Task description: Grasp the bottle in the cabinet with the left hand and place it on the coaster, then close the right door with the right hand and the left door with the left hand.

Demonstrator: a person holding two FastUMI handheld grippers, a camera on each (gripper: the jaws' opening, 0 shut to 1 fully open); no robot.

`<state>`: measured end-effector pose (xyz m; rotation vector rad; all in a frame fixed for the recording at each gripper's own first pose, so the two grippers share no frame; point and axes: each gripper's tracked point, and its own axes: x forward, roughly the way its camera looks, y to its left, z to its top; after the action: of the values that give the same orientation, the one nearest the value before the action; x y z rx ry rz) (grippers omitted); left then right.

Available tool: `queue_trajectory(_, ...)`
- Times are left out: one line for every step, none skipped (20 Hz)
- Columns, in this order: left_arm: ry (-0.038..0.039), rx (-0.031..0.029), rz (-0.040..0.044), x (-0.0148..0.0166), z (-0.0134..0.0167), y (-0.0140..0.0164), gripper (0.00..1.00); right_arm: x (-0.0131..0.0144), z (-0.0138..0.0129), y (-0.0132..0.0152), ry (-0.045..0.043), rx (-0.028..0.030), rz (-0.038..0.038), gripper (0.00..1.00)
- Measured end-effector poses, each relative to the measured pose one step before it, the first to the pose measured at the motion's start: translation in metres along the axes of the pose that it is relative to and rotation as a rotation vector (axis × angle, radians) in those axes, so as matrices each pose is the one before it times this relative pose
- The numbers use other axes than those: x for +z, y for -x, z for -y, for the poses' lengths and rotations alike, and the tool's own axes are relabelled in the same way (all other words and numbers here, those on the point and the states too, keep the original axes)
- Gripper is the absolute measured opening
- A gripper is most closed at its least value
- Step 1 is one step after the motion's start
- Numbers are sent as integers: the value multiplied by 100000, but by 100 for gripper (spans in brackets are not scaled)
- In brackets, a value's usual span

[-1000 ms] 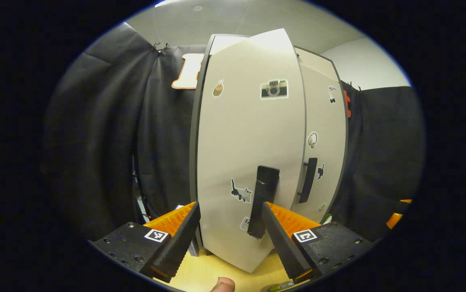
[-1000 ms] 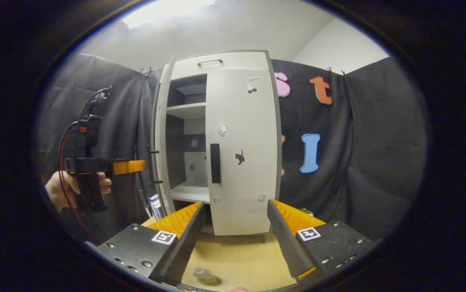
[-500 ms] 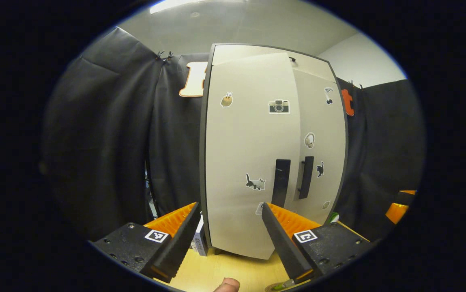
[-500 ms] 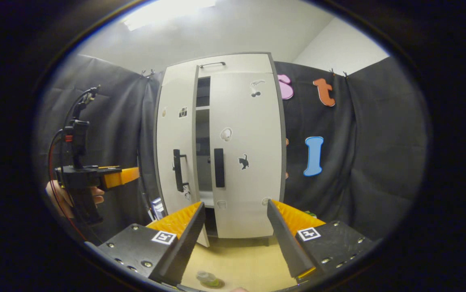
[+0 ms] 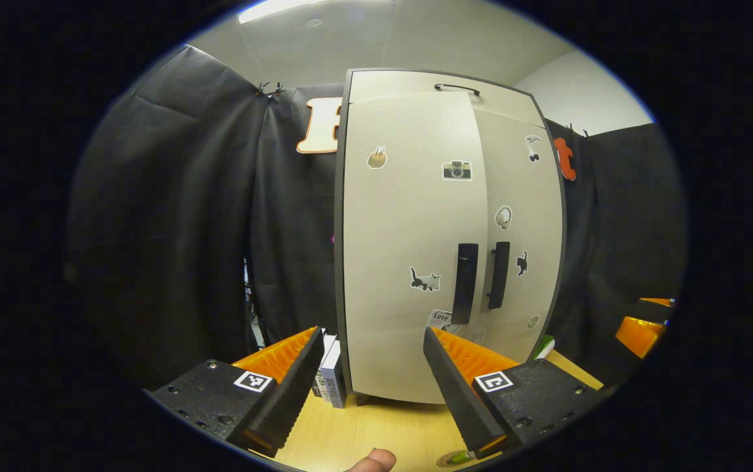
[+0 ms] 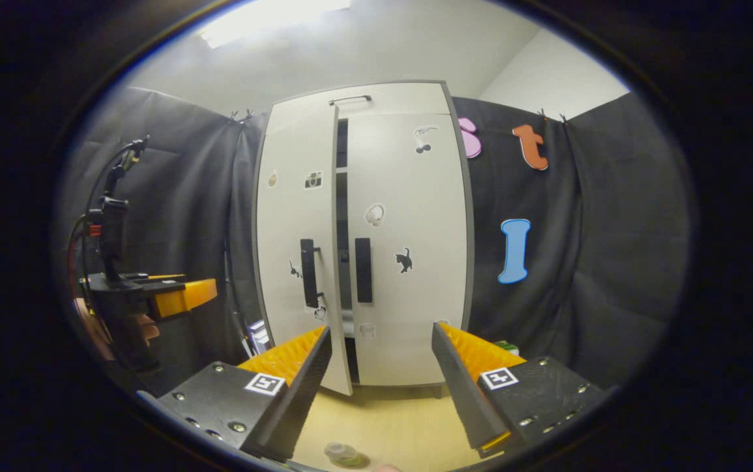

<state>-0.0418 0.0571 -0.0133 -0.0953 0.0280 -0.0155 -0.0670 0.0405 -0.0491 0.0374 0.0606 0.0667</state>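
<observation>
White left door [image 6: 294, 249] ajar; right door [image 6: 409, 249] flush.

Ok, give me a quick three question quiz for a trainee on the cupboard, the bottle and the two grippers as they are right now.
1. True or false: the left door is fully shut.
2. Where is the bottle? A) on a shelf B) on the table in front of the cupboard C) in the right gripper
3. Fill in: the left gripper is ____, holding nothing.

Key: 1 false, a dark gap shows beside the right door; 2 B; 3 open.
</observation>
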Motion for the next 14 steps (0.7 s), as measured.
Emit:
queue_trajectory(588,-785,807,240,-38,-42,97,210,-203,-76,140,-78,475,93)
queue_trajectory(184,-154,239,134,-154,-28,97,128,-163,-52,126,-335,181,93)
queue_trajectory(103,-10,337,-45,-162,124,97,10,-157,19,151,-398,164,93)
queue_trajectory(168,-412,318,126,1,-1,96,11,-201,21,258,-96,-7,93)
queue_trajectory(158,-168,400,91,-22,12,96,153,-215,47,300,-402,-119,93)
queue_trajectory(97,-815,-673,-112,171,34,96,53,-74,78,371,-434,39,93)
queue_trajectory(595,-982,254,-2,223,98,97,64,-80,62,359,-379,77,93)
queue_trajectory(752,-1251,292,73,365,90,97,55,-40,189,391,-425,231,93)
queue_trajectory(463,-1495,418,-13,383,-4,96,87,24,143,182,-509,194,93)
queue_trajectory(195,-1055,244,-63,303,84,96,14,-12,131,-99,-383,143,93)
queue_trajectory(-192,-1198,123,-108,367,-35,97,-68,43,113,-314,-322,-2,93)
queue_trajectory(-188,-509,410,-83,362,-8,96,81,64,112,-289,-316,585,93)
queue_trajectory(184,68,903,85,56,-55,97,167,123,172,2,-297,876,93)
queue_trajectory(431,15,75,-5,170,-157,96,163,140,86,194,-361,759,93)
